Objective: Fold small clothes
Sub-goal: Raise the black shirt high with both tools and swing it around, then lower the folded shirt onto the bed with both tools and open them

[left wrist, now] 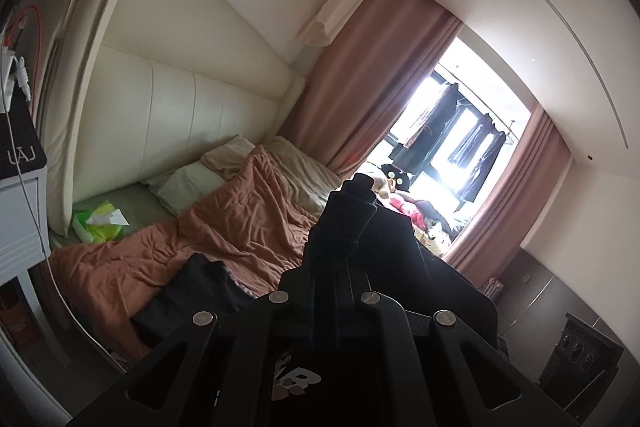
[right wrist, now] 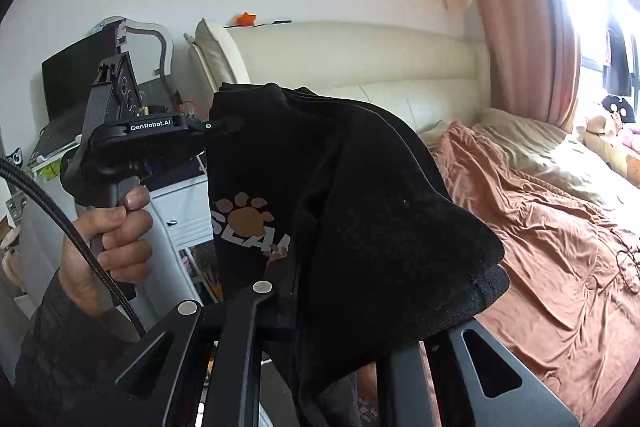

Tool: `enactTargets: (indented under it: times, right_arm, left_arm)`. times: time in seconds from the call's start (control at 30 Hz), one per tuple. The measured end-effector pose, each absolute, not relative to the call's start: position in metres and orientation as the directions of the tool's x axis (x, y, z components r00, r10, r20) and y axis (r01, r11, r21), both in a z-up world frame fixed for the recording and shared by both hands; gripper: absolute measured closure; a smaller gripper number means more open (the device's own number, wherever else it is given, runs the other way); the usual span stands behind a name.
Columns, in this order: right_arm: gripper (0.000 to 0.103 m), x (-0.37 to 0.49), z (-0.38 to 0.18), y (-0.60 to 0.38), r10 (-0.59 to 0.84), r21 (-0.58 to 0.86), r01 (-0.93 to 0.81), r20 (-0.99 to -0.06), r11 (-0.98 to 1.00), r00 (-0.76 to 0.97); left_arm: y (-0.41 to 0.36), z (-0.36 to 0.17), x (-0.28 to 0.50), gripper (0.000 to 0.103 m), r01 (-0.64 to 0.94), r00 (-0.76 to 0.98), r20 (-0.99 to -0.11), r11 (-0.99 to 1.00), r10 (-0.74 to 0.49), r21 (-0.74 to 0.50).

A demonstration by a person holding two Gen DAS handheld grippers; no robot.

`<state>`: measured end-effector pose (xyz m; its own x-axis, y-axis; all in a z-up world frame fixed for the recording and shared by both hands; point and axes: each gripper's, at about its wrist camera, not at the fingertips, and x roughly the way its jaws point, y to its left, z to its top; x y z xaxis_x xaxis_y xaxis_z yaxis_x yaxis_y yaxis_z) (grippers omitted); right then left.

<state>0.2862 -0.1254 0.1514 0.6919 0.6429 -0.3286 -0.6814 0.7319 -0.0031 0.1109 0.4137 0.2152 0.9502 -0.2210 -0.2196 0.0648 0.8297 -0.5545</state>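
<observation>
the right wrist view shows what the left cannot: the left tongs (right wrist: 224, 125) seen from outside, clenched on the top edge of a black garment (right wrist: 360, 211) held up in the air above the bed (right wrist: 560, 227), and the person's left hand (right wrist: 108, 239) wrapped round the handle. it also shows a paw print and partial white letters on the cloth. the left wrist view shows its own tongs (left wrist: 356, 195) pinching bunched black fabric (left wrist: 392, 239), plus a second dark piece (left wrist: 200, 291) lying on the brown quilt (left wrist: 240, 219) and a green tissue pack (left wrist: 98, 221) near the headboard.

counted: two tongs, one held garment, one dark piece on the bed, about three pillows (left wrist: 188, 183).

the right tongs (right wrist: 304, 291) are draped over by the cloth; the tips are hidden, so i cannot tell whether they are clenched. the window (left wrist: 460, 147) is blown out by glare, and the lettering is cut off by a fold.
</observation>
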Motion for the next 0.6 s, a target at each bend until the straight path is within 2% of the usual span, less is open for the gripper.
enactTargets:
  times: [0.4, 0.6]
  right_arm:
    - [0.092, 0.377, 0.14, -0.132, 0.699, 0.007, -0.746, -0.356, 0.666, 0.62]
    - [0.092, 0.415, 0.127, -0.142, 0.712, 0.039, -0.761, -0.386, 0.647, 0.586]
  left_arm:
    - [0.459, 0.215, 0.182, 0.097, 0.014, 0.95, -0.25, 0.828, -0.185, -0.561]
    - [0.474, 0.208, 0.211, 0.097, -0.033, 0.941, -0.3, 0.839, -0.158, -0.544]
